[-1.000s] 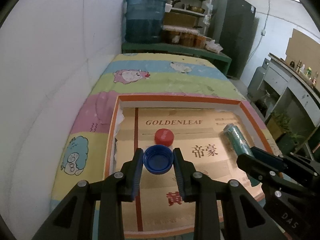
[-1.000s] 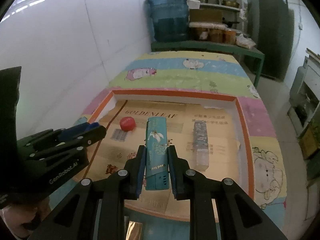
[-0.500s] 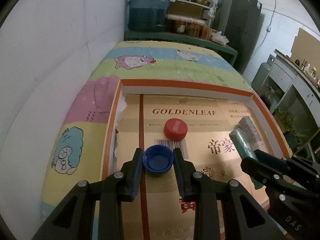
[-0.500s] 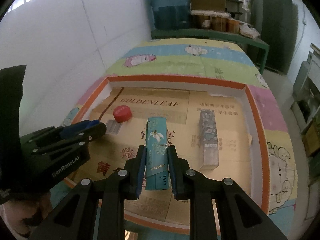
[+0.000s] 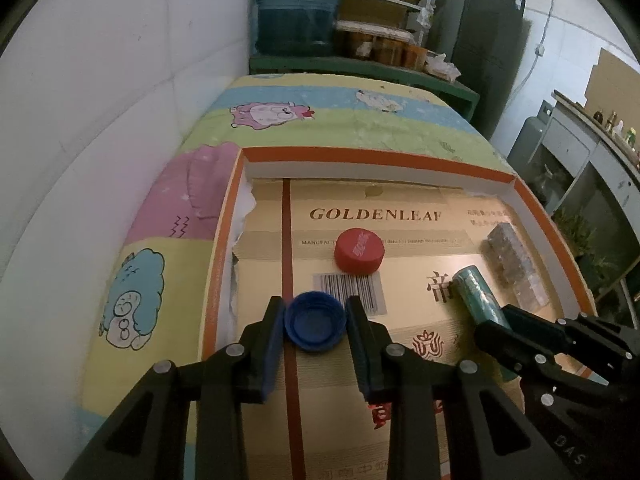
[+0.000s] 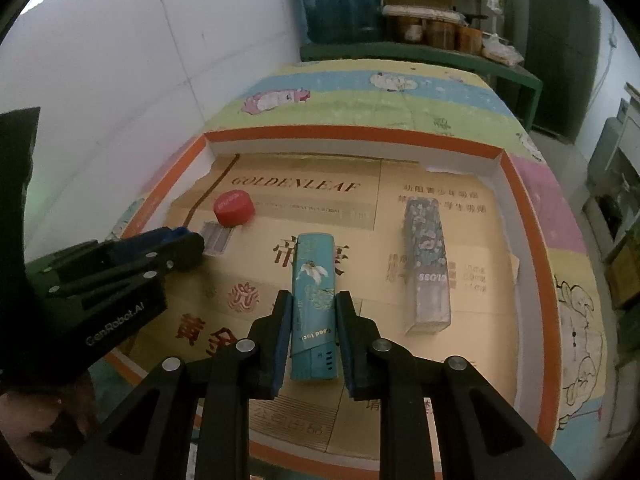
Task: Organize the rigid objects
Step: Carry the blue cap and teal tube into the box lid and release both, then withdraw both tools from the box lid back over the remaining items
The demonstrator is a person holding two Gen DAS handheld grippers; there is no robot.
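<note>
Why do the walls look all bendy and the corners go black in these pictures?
Both wrist views use fisheye lenses: in the left wrist view the white wall bows and the corners go black; in the right wrist view the orange-rimmed cardboard tray curves outward. Lighting is dim and even, with no strong glare. The round blue plastic bottle cap and the teal rectangular box look sharp; the far shelves look softer.

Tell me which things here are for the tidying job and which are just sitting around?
For the job:
- blue cap, gripped by the left gripper
- teal box, gripped by the right gripper
- red cap
- flowery box
- tray

Just sitting around:
- water jug
- shelf jars
- cartoon cloth
</note>
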